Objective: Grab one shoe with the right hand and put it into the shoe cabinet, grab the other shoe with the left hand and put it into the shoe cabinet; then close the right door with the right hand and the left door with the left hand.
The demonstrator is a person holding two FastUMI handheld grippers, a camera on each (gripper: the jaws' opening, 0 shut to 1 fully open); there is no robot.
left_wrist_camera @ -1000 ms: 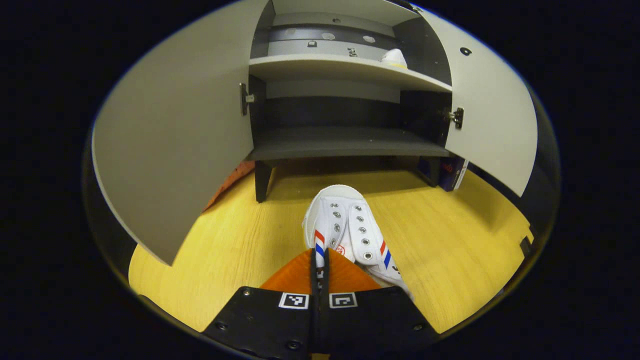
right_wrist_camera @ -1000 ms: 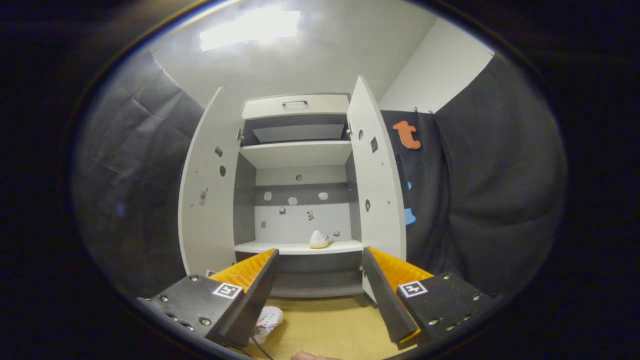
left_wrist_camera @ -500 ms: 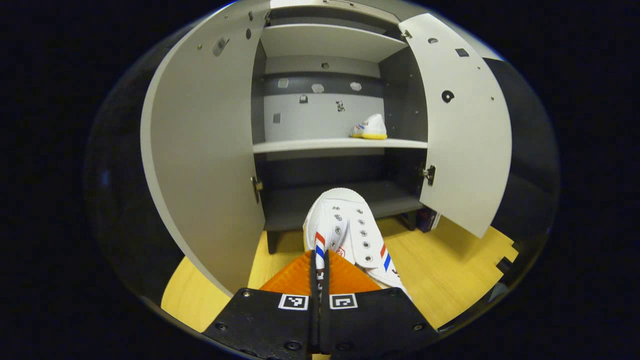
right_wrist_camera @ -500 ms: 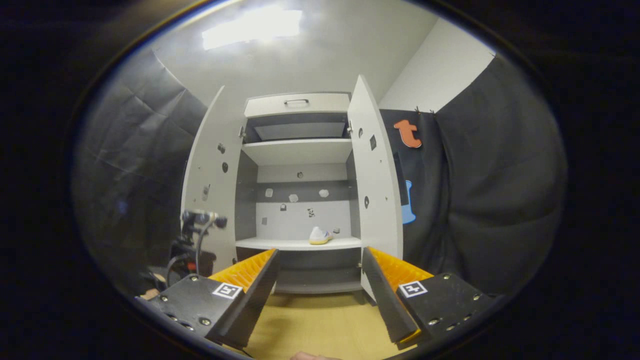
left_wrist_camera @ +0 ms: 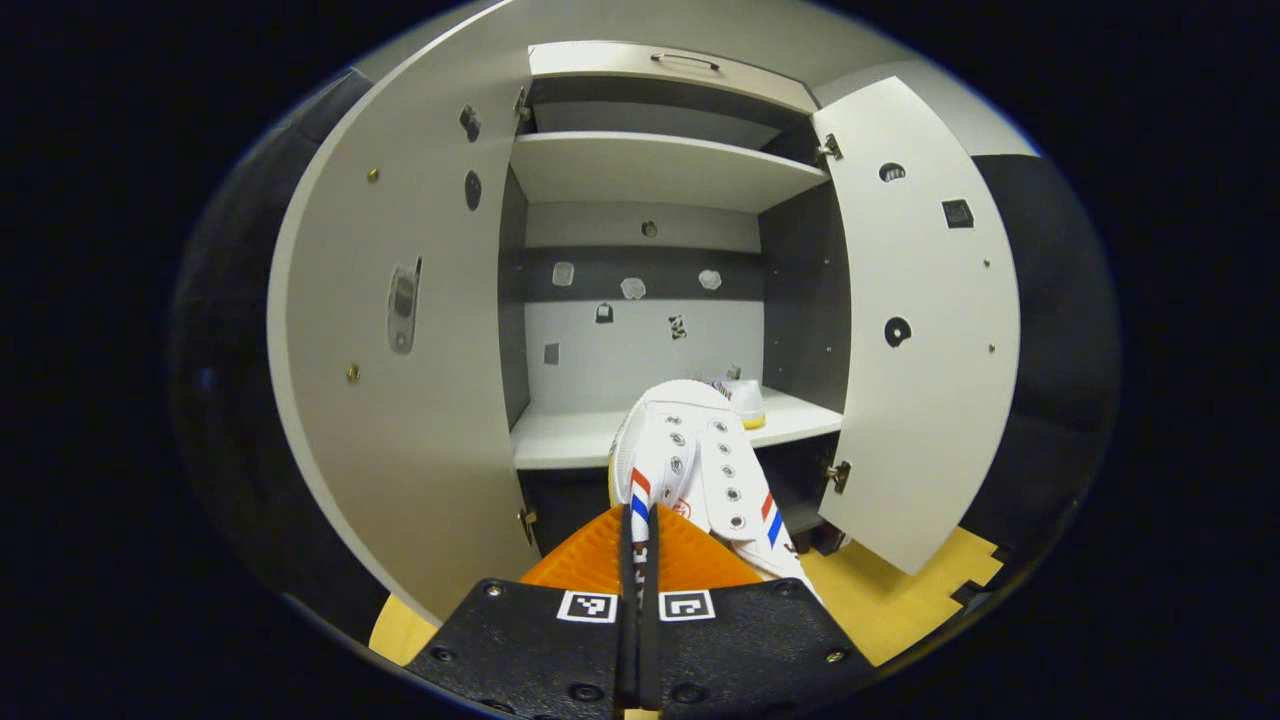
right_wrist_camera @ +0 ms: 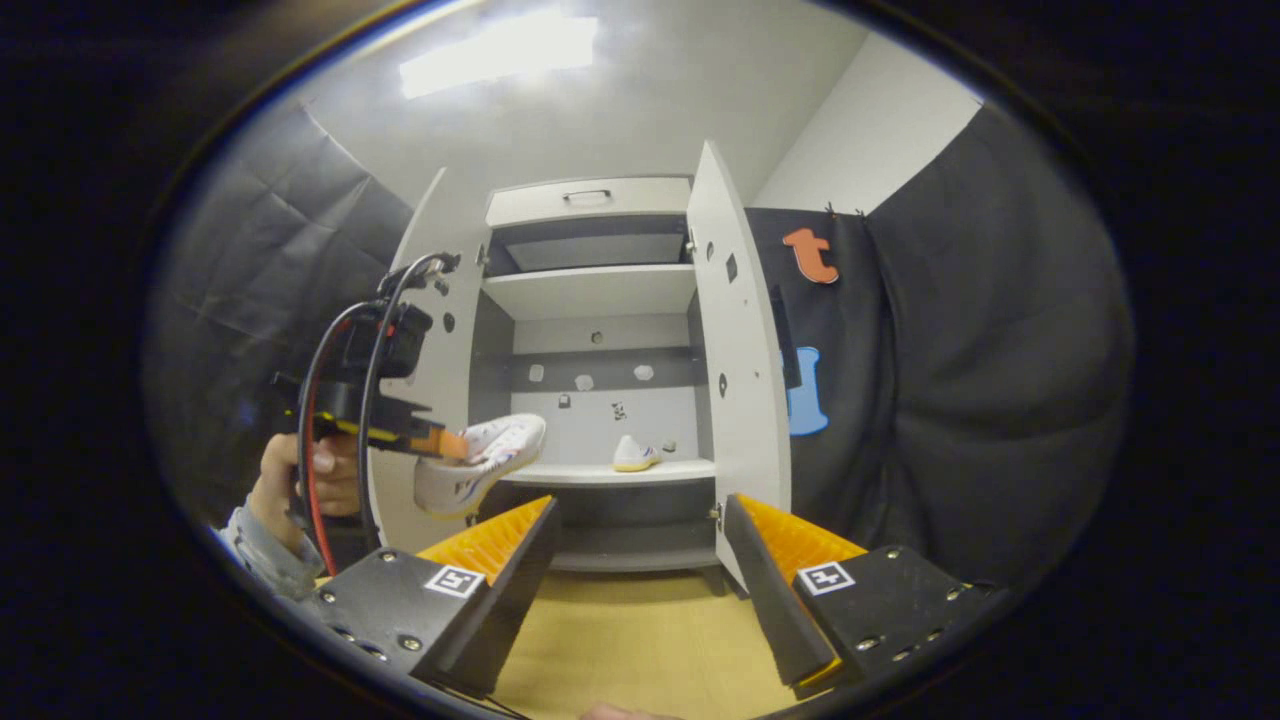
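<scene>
Shoe cabinet has gone from seen from above to seen level, middle shelf now straight ahead; both doors wide open: left door, right door; so closing steps not started. Sneaker in hand was low over the wooden floor a second ago, now up at shelf height, in front of the shelf's front edge, left of centre, not yet over it; judgement: second shoe about halfway into placement. First sneaker already sits near the shelf's right end. Left gripper fingers clamped tight on the sneaker's collar; right gripper fingers spread wide, holding nothing, hanging back. Hidden: the held sneaker's heel behind the fingers; first sneaker mostly blocked by it in the left gripper view; bottom shelf too dark to read.
</scene>
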